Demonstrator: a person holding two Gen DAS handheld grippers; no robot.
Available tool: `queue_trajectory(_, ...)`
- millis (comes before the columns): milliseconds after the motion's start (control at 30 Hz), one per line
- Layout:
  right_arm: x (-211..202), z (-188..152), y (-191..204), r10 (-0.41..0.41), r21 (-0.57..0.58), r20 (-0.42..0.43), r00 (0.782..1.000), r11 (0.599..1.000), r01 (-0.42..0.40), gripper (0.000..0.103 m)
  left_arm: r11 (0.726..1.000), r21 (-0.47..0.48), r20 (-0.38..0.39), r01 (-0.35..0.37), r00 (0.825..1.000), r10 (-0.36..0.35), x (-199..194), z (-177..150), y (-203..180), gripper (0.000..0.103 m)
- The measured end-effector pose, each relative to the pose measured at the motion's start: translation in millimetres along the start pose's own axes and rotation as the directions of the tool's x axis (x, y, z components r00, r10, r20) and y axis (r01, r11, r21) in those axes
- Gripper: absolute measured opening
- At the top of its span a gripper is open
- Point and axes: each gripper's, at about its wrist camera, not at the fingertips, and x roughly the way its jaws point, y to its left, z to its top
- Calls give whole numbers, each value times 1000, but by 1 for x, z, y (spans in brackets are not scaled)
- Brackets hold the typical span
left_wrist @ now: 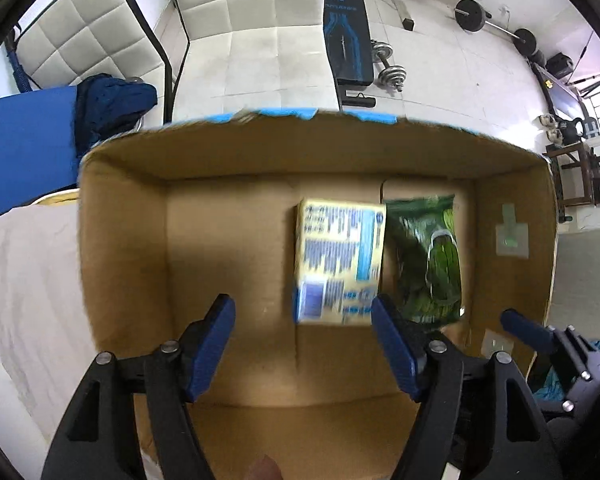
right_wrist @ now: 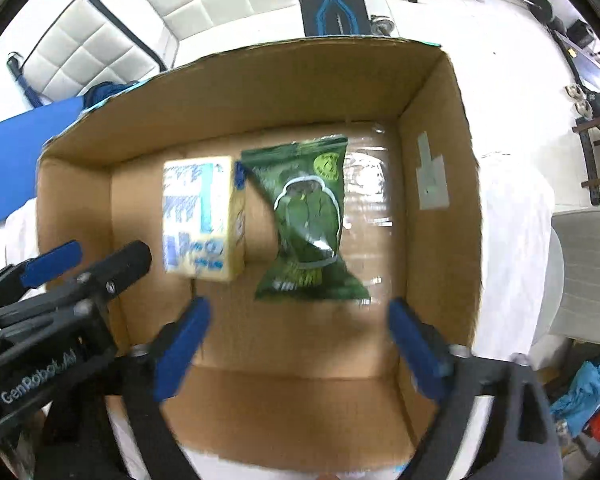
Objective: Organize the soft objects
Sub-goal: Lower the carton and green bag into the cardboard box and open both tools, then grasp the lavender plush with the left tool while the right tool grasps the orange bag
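An open cardboard box (left_wrist: 120,248) (right_wrist: 440,184) fills both views from above. Inside it are a yellow and blue pack (left_wrist: 338,260) (right_wrist: 198,222) and a green snack bag (left_wrist: 428,256) (right_wrist: 310,220), side by side, both blurred. My left gripper (left_wrist: 302,320) hangs open over the box, the pack just beyond its fingertips and free of the pads. My right gripper (right_wrist: 300,322) stands wide open above the green bag, nothing between its fingers. One finger (left_wrist: 528,330) of the right gripper shows in the left wrist view, and the left gripper's fingers (right_wrist: 52,262) show in the right wrist view.
The box rests on a white cloth (left_wrist: 28,280). A blue mat (left_wrist: 20,148) and dark blue fabric (left_wrist: 112,104) lie at the left. White quilted chairs (left_wrist: 260,32), a weight bench (left_wrist: 346,28) and barbells (left_wrist: 496,20) stand beyond on the tiled floor. Coloured fabric (right_wrist: 584,392) lies at the right.
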Motion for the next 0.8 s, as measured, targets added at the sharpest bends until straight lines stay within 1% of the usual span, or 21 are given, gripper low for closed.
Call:
queue_trajectory(33,-3,-3,2,2,-6,0,1000,1000,-2,103,1000,-2,4,-5,1000,5,-4,-5,3,98)
queue_trajectory(67,-7,-9,3,3,-17,1,1000,1000,-3,103,1000,-7,10,1,1000,-1,-8,-10,7,101)
queue_trajectory(133,-12,-14,7,-4,-30,2,1000,1000,4,103,1000,-19,21,14,1000,-13,-18,-23,11,101)
queue_trajectory(167,-16,-18,7,-4,-35,6,1000,999,4,103,1000,-23,26,14,1000,-14,-22,-24,14,101)
queue_trajectory(200,-30,-23,13,-6,-39,9,1000,999,7,103,999,-29,36,15,999,-14,-28,-27,15,101)
queue_trajectory(333,-58,-40,12,1,-57,29,1000,998,1,103,999,-35,81,15,997,-12,-57,-51,16,101)
queue_trajectory(500,-90,-82,12,31,-82,51,998,996,-27,103,999,-41,151,-10,988,16,-94,-84,24,101)
queue_trajectory(600,-100,-113,4,26,-79,60,998,997,-22,103,996,-68,211,-63,975,76,-119,-120,29,101)
queue_trajectory(667,-100,-135,-7,13,-67,67,998,998,-9,103,993,-88,223,-74,970,92,-123,-139,31,101)
queue_trajectory(733,-95,-159,-23,0,-42,56,998,999,2,103,994,-102,226,-46,972,68,-125,-163,33,101)
queue_trajectory(800,-88,-176,-38,-13,-23,35,999,1000,14,103,991,-131,203,-21,978,47,-119,-187,34,101)
